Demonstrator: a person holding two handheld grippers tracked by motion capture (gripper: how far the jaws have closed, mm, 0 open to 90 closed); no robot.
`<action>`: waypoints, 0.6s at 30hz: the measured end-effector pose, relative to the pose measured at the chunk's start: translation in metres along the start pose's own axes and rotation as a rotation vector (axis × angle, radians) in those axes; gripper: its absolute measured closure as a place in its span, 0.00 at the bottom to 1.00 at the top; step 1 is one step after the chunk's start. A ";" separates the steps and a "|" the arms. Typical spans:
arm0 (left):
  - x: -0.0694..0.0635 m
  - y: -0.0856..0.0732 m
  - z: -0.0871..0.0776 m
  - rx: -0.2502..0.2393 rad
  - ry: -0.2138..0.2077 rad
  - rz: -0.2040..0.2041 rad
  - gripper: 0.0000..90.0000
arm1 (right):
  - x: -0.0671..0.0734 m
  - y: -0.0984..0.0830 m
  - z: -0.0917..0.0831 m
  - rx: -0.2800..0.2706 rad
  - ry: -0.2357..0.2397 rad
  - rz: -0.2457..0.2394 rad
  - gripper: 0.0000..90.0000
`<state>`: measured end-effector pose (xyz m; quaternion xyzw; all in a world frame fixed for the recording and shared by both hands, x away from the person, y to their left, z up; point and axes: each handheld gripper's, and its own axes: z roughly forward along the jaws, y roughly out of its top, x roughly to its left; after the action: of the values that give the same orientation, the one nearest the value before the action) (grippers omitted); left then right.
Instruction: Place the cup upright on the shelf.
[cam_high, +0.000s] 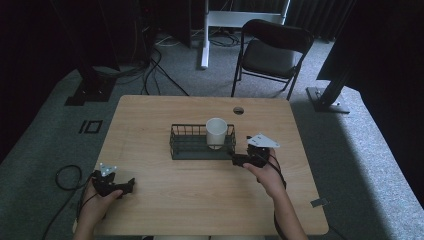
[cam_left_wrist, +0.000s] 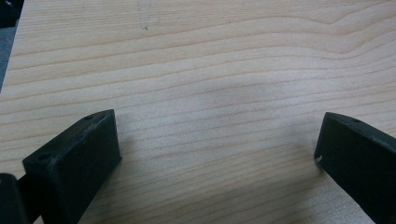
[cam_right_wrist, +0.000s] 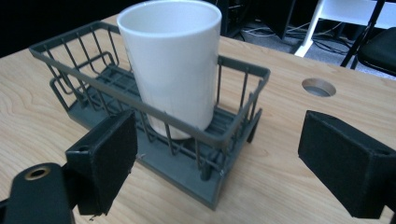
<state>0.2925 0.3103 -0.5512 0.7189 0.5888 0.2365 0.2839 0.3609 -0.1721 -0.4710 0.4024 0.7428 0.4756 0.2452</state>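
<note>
Cup (cam_high: 216, 132): white, upright, inside the wire basket (cam_high: 186, 144), at its right end in the high view, near mid-desk. Rim well above the basket's top rail. In the right gripper view, cup (cam_right_wrist: 175, 65) against the near corner of the basket (cam_right_wrist: 88, 70), base on the slatted floor.

Basket: dark grey, rectangular, long side across the desk (cam_high: 200, 200); left part bare.

Right gripper (cam_high: 239, 160): held in the right hand (cam_high: 270, 177), just beside the basket's right end, grey plate on top. Jaws wide apart, holding nothing; in its own view (cam_right_wrist: 217, 158) one jaw low at the left in front of the basket's near side, the other at the right over bare wood. Touching the basket or not: cannot tell.

Left gripper (cam_high: 131, 184): in the left hand (cam_high: 97, 200), near the desk's front left edge, well apart from the basket. Jaws wide apart, holding nothing; in its own view (cam_left_wrist: 217, 144) just pale wood grain between them.

Round cable hole (cam_high: 238, 110) near the desk's far edge, beyond the basket; also seen in the right gripper view (cam_right_wrist: 318, 87). Black folding chair (cam_high: 272, 52) on the grey carpet beyond the desk. Cable loop (cam_high: 67, 177) on the floor left of the desk.
</note>
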 end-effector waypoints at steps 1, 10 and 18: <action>0.000 0.000 0.000 0.000 0.000 0.000 0.00 | -0.001 -0.002 -0.001 0.002 -0.003 0.000 0.13; 0.000 0.000 0.000 0.000 0.000 0.000 0.00 | -0.011 -0.021 -0.006 0.028 -0.027 0.017 0.13; 0.000 0.000 0.000 0.000 0.000 -0.001 0.00 | -0.022 -0.037 -0.010 0.056 -0.054 0.042 0.13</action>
<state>0.2925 0.3102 -0.5512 0.7185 0.5894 0.2363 0.2839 0.3524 -0.2033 -0.5003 0.4375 0.7402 0.4487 0.2437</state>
